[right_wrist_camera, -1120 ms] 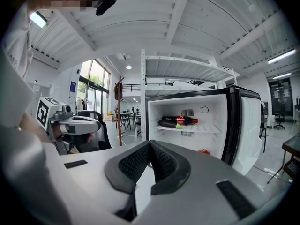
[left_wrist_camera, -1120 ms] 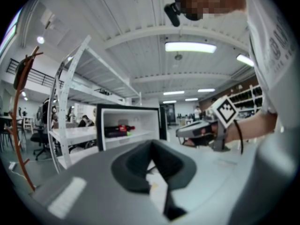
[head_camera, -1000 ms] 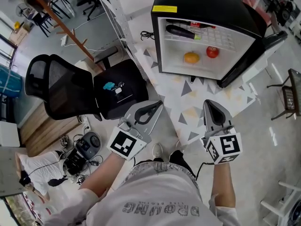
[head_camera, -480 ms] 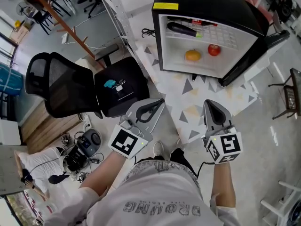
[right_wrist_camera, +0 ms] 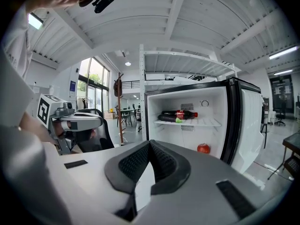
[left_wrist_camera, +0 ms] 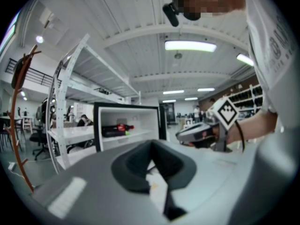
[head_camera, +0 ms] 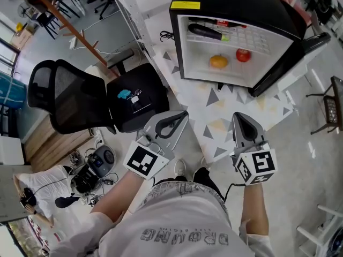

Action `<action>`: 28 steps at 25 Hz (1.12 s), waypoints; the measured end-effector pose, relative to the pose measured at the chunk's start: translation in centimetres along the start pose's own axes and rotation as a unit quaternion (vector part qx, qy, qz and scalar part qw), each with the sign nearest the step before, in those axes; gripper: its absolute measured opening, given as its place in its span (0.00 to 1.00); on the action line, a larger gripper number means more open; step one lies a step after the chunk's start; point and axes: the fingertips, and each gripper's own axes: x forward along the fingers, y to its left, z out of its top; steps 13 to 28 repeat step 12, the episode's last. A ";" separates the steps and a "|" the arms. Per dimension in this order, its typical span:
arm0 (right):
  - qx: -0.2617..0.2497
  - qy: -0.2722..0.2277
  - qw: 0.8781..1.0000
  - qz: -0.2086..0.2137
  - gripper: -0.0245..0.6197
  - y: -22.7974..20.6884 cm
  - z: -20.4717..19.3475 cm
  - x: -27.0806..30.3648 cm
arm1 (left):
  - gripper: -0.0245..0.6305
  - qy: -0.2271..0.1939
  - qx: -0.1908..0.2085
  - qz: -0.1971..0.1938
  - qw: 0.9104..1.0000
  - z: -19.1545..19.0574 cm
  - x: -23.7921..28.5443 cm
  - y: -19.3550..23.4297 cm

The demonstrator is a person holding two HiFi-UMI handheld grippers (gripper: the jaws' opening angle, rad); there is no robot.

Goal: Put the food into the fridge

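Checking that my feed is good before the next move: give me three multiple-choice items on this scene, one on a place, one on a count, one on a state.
1. Where does the bottle lie in the fridge?
A. on the upper shelf
B. on the bottom
C. in the door rack

2. How many round fruits lie on the fridge's bottom?
A. one
B. two
C. four

3. How is the right gripper?
A. wide open
B. shut on a fruit
C. shut and empty

Answers:
1 A: the bottle lies on its side on the upper shelf.
2 B: an orange fruit and a red fruit sit apart there.
3 C: its jaws meet with nothing between them.
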 end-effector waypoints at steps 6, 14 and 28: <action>0.001 -0.001 1.000 0.000 0.04 -0.5 0.3 0.0 | 0.05 0.000 0.001 0.000 1.000 0.1 0.4 0.0; 0.001 -0.001 1.000 0.001 0.04 -0.8 0.4 0.0 | 0.05 0.001 0.000 -0.001 1.000 0.2 0.7 0.0; 0.001 -0.001 1.000 0.001 0.04 -0.8 0.4 0.0 | 0.05 0.001 0.000 -0.001 1.000 0.2 0.7 0.0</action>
